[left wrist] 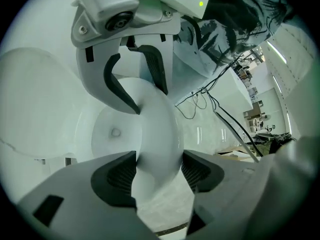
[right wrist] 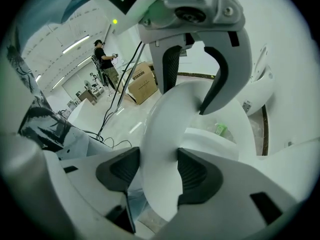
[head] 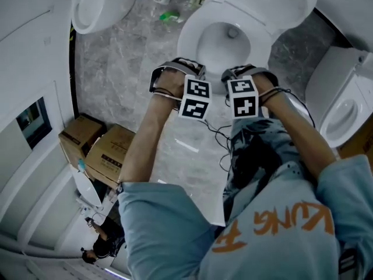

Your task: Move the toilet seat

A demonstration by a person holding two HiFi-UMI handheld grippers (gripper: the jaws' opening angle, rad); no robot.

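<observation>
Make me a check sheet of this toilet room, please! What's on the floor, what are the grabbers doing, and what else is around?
Surface: grey marbled floor.
Job's things: white toilet seat, at the rim of the toilet bowl.
Clutter: two cardboard boxes at the left; a small green thing on the floor beyond the bowl.
Grippers: left gripper and right gripper each clamp the seat's front edge, side by side.
Cables: thin black cable loops over the floor below the arms.
Surroundings: second toilet at upper left, third toilet at right; a person stands far off.
</observation>
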